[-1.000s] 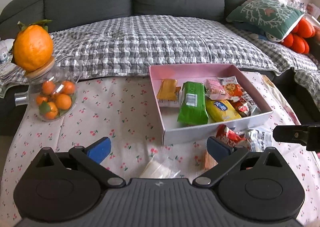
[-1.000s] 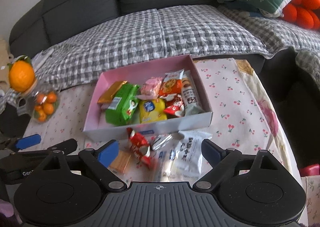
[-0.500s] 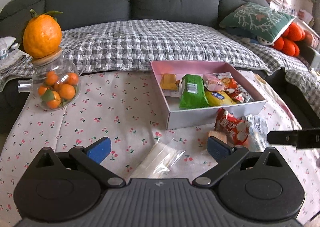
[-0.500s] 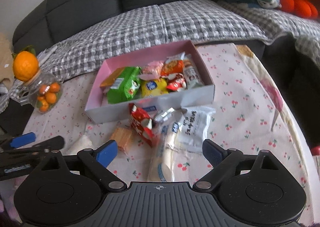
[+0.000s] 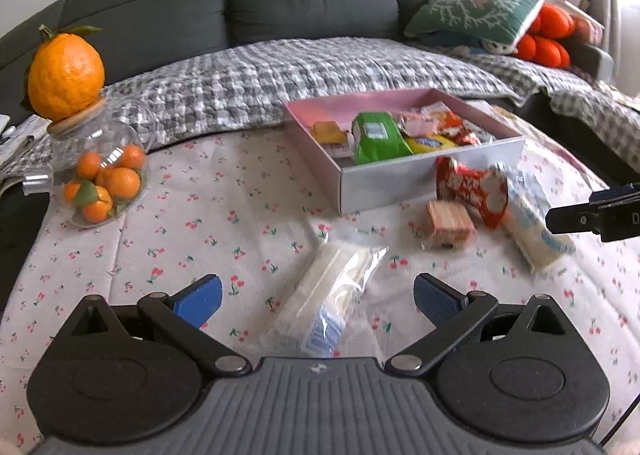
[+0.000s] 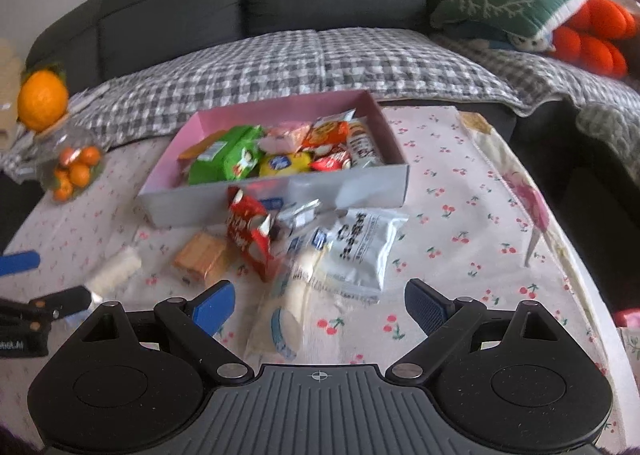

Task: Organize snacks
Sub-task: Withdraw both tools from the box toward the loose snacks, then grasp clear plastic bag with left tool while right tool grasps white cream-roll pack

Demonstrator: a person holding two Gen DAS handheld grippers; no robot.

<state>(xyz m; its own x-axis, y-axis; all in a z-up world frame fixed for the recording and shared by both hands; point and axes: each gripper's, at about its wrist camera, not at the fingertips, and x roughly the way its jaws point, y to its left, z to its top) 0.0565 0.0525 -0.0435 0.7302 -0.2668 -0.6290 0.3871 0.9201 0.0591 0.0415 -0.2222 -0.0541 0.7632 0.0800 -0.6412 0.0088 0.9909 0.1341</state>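
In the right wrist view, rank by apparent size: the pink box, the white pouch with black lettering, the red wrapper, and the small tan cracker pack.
1. pink box
2. white pouch
3. red wrapper, though nearness and blur make its gap to the pouch unsure
4. tan cracker pack

Over the last second both grippers drew back from the pink box [image 5: 432,179], which shrank and slid farther away in each wrist view. The clear-wrapped pack [image 5: 328,295], a second ago half hidden under the left gripper [image 5: 318,299], came fully into sight between its spread jaws. In front of the right gripper [image 6: 320,305] the long cream packet [image 6: 288,307] emerged near its jaws, and the wafer block [image 5: 450,223] and red packet [image 5: 470,189] showed clear of the box's front wall.
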